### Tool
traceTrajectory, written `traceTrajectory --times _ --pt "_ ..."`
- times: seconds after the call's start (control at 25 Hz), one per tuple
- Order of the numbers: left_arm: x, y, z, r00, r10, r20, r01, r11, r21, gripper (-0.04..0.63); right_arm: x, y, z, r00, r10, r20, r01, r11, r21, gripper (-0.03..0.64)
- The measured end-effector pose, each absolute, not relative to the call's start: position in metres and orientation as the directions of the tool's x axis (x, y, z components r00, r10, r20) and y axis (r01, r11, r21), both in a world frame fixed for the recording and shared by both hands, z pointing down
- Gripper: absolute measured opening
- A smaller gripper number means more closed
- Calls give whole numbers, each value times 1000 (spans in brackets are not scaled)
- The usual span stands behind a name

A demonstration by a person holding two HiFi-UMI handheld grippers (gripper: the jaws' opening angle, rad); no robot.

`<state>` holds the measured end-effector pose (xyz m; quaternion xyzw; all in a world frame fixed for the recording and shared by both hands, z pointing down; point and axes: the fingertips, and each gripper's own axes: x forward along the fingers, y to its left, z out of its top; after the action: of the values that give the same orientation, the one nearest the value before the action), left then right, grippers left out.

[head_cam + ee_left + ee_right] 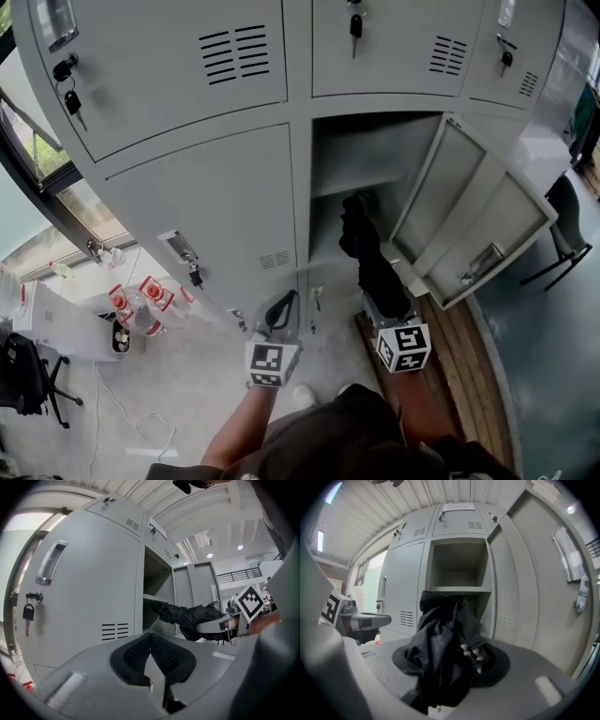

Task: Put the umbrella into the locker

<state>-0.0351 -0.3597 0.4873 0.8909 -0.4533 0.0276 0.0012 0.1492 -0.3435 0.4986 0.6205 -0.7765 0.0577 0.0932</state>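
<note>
Soft, even daylight, strongest from the window (370, 571) at the left, where the glass washes out. 2 ceiling lamps (209, 555) burn as small hot spots. The open locker (370, 155) is shadowed inside. The 2 gripper views bow hard at the edges inside a black ring — nearest surfaces soft, unfocused.

The bundled umbrella (436, 639) covers the right claw (449, 660), hiding where its jaws meet the fabric.

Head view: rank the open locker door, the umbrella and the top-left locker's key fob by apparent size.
1. open locker door
2. umbrella
3. key fob, clearly the smallest
</note>
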Motion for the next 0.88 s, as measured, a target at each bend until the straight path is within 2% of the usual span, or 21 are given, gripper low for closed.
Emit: traceTrajectory --times 0.88 --pt "-41 -410 504 503 -858 106 -861 -508 -22 5 153 -440 509 -265 -932 245 -961 276 11 236"
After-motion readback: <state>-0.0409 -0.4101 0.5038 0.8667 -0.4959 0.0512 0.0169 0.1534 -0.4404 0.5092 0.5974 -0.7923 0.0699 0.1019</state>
